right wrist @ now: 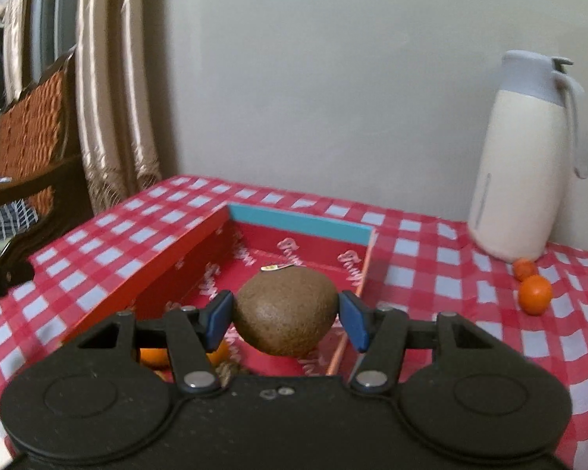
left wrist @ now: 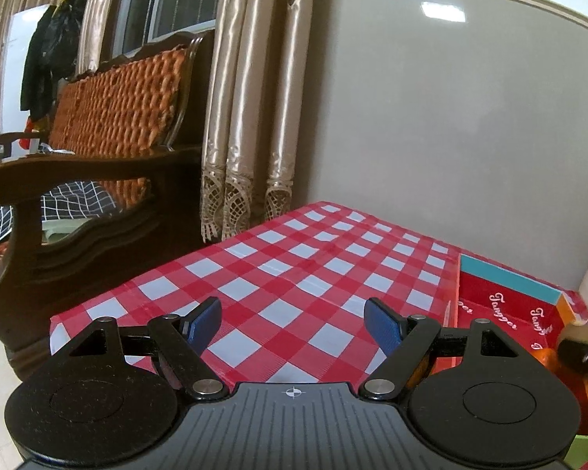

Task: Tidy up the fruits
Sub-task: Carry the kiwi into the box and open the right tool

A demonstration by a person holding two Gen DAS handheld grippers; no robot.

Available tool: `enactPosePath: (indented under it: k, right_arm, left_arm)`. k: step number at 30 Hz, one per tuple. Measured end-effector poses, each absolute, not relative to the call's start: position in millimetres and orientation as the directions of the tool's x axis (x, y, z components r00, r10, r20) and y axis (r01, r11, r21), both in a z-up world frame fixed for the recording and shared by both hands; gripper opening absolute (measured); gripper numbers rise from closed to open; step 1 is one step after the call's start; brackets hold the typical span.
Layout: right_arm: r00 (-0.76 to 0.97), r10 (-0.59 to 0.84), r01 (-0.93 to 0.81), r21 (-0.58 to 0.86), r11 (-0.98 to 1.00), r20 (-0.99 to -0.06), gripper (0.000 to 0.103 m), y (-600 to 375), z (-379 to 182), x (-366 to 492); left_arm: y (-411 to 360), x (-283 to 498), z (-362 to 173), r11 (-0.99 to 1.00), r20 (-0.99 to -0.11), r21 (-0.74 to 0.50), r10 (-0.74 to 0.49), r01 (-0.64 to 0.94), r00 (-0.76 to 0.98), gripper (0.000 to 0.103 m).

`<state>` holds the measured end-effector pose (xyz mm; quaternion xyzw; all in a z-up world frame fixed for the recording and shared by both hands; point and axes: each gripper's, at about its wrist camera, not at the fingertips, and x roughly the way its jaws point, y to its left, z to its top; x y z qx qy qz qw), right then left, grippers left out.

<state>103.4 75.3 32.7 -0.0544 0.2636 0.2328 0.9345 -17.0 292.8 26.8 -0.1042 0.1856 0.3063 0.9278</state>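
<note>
My right gripper (right wrist: 285, 319) is shut on a brown kiwi (right wrist: 286, 309) and holds it over the red box (right wrist: 325, 252) with a blue far wall. Oranges (right wrist: 153, 356) lie in the near end of the box, partly hidden behind the gripper. Two small oranges (right wrist: 534, 293) sit on the checkered cloth right of the box. My left gripper (left wrist: 293, 323) is open and empty above the cloth, left of the same box (left wrist: 505, 305). The right gripper's tip (left wrist: 580, 346) shows blurred over the box in the left wrist view.
A white and grey thermos jug (right wrist: 525, 156) stands at the back right by the wall. The table (left wrist: 294, 266) has a red and white checkered cloth. A wooden sofa (left wrist: 109, 149) and curtains (left wrist: 251, 117) stand to the left of the table.
</note>
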Motion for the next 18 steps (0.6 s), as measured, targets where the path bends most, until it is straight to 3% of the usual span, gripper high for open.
enactPosePath:
  k: [8,18]
  right_arm:
    - [0.819,0.392,-0.42,0.029,0.907,-0.419,0.066,56.4,49.9,93.3]
    - [0.853,0.315,-0.33,0.038,0.943,-0.415,0.066,19.2,51.3,102.4]
  left_arm:
    - [289.1,-14.9,26.2,0.795,-0.413,-0.08,0.522,-0.601,0.746,0.079]
    - [266.8,-8.7,30.9,0.822,-0.41,-0.07,0.493,-0.565,0.768,0.079]
